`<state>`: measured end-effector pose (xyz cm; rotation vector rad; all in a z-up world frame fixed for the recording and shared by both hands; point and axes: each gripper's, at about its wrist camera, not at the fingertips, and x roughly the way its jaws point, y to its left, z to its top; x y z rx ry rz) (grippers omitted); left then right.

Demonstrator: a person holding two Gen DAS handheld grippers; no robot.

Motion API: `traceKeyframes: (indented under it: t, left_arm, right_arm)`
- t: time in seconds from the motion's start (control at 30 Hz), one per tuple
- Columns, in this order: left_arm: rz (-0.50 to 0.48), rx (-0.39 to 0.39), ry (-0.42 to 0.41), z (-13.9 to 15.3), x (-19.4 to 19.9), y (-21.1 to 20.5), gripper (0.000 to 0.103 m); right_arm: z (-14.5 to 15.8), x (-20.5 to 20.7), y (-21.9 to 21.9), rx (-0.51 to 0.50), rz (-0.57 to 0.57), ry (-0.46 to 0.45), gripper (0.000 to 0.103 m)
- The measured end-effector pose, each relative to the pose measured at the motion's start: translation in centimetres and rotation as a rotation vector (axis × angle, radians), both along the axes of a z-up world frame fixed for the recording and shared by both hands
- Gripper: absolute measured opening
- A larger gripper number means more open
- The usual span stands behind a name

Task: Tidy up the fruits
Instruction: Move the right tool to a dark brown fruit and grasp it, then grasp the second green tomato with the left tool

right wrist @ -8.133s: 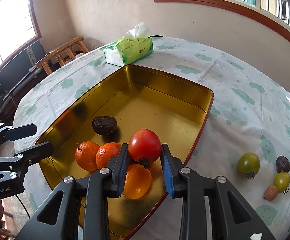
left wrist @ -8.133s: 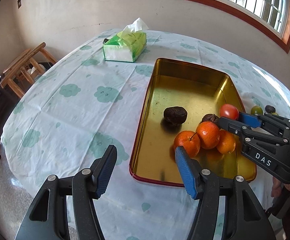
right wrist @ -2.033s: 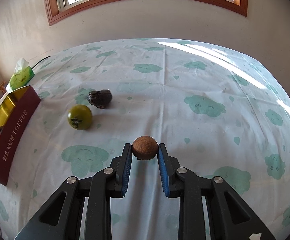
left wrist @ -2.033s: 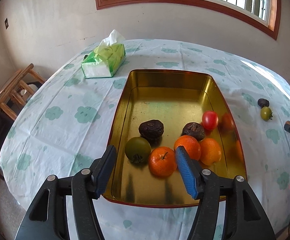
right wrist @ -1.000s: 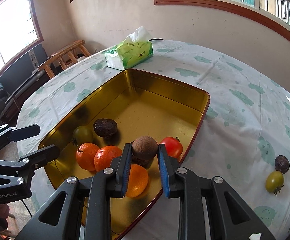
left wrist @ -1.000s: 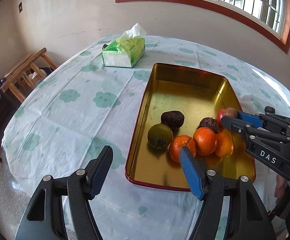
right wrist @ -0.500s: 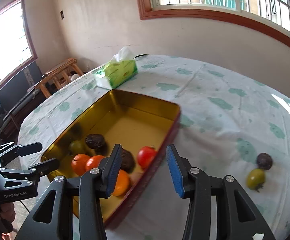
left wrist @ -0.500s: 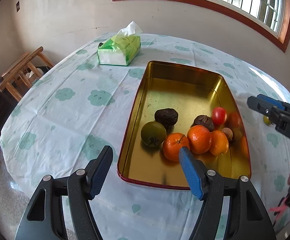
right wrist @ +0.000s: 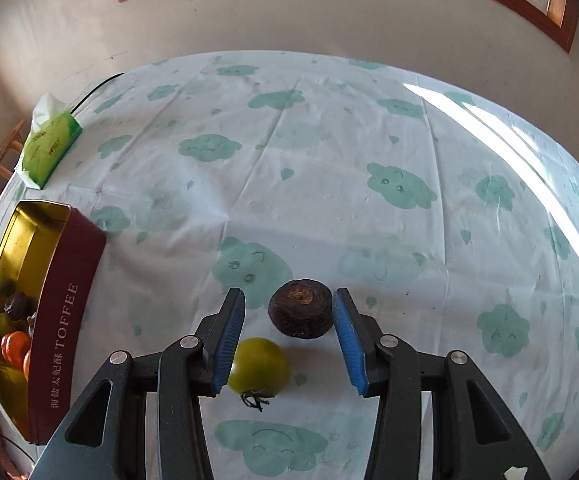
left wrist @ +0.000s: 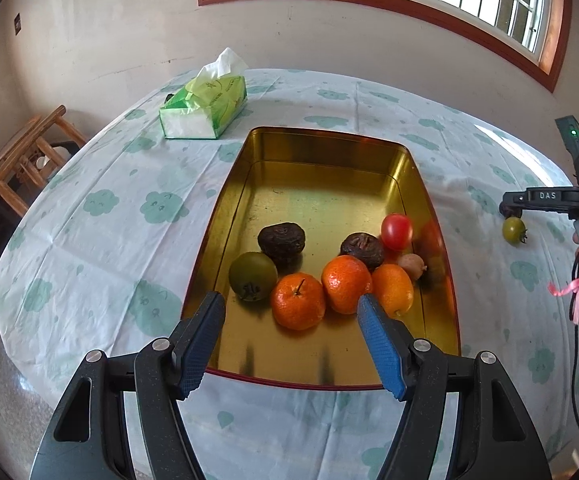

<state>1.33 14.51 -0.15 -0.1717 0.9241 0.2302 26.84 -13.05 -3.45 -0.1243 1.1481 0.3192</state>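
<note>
A dark wrinkled fruit (right wrist: 300, 314) lies on the tabletop (right wrist: 329, 168) between the blue pads of the right tongs (right wrist: 289, 340), which stand apart around it with a gap on the left side; whether the right pad touches it cannot be told. A green tomato (right wrist: 259, 366) sits just beside it, nearer the camera and partly behind the left pad. Off to the left stands the gold-lined toffee tin (right wrist: 63, 308), well apart from both fruits. In the left wrist view the tin (left wrist: 225, 216) holds three oranges (left wrist: 298, 301) bunched at the near end, a green tomato (left wrist: 253, 276) beside them, two dark wrinkled fruits (left wrist: 281, 238), a red tomato (left wrist: 396, 231) and a small brown fruit (left wrist: 411, 266) by the right wall. The left tongs (left wrist: 291, 340) hang half-wide over the tin's near rim, holding nothing. A green tissue pack (left wrist: 205, 110) lies beyond the tin, and a wooden chair (left wrist: 25, 160) stands past the table edge.
</note>
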Motion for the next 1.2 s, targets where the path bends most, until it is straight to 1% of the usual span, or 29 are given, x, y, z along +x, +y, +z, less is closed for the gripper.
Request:
traceKeyframes:
  t: [0.1,0.23,0.33,0.43,0.5,0.6,0.63,0.7,0.77,0.87,0.93,1.1,1.2]
  left_arm:
    - [-0.012,-0.003,-0.001,0.3,0.4,-0.7,0.069]
    - [-0.031,-0.004,-0.010,0.9,1.0,-1.7,0.069]
    - [-0.050,0.001,-0.016,1.4,1.6,-2.8,0.069]
    - [-0.079,0.000,-0.024,1.9,2.4,-4.3,0.069]
    - [-0.099,0.001,-0.027,2.1,2.9,-5.5,0.069]
    - [-0.140,0.000,-0.042,2.3,3.9,-7.7,0.069]
    - [-0.151,-0.004,-0.046,2.3,4.3,-8.4,0.069]
    - [-0.181,-0.024,-0.051,2.0,5.2,-10.1,0.069]
    - [-0.213,-0.048,-0.050,1.6,6.3,-11.8,0.069]
    - [-0.266,-0.072,-0.042,0.9,8.2,-14.7,0.069]
    - [-0.298,-0.088,-0.047,0.4,9.3,-16.5,0.069]
    - [-0.329,-0.061,-0.015,-1.4,12.3,-19.7,0.069]
    - [-0.338,-0.090,0.010,-2.4,13.9,-20.7,0.069]
  right_arm:
    - [-0.9,0.8,0.2,-0.020,-0.013,0.028,0.045]
    - [-1.8,1.0,0.1,-0.040,-0.020,0.045,0.044]
    - [-2.2,0.8,-0.3,-0.027,-0.020,0.049,0.037]
    - [-2.1,0.1,-1.0,0.003,-0.013,0.024,0.035]
    - [-1.5,-0.8,-1.8,0.011,-0.026,-0.038,0.034]
    - [-0.2,-3.2,-3.6,-0.022,-0.050,-0.187,0.034]
    - [0.0,-4.1,-4.3,-0.030,-0.059,-0.222,0.034]
    - [0.0,-5.8,-5.9,-0.035,-0.074,-0.259,0.034]
    - [-0.2,-7.4,-7.4,-0.061,-0.090,-0.280,0.034]
    - [-0.6,-9.1,-9.7,-0.065,-0.114,-0.280,0.034]
    - [-0.9,-9.7,-11.1,-0.051,-0.139,-0.269,0.034]
    - [-1.5,-10.5,-13.9,-0.022,-0.206,-0.244,0.034]
    - [-1.9,-10.6,-14.5,-0.005,-0.218,-0.242,0.035]
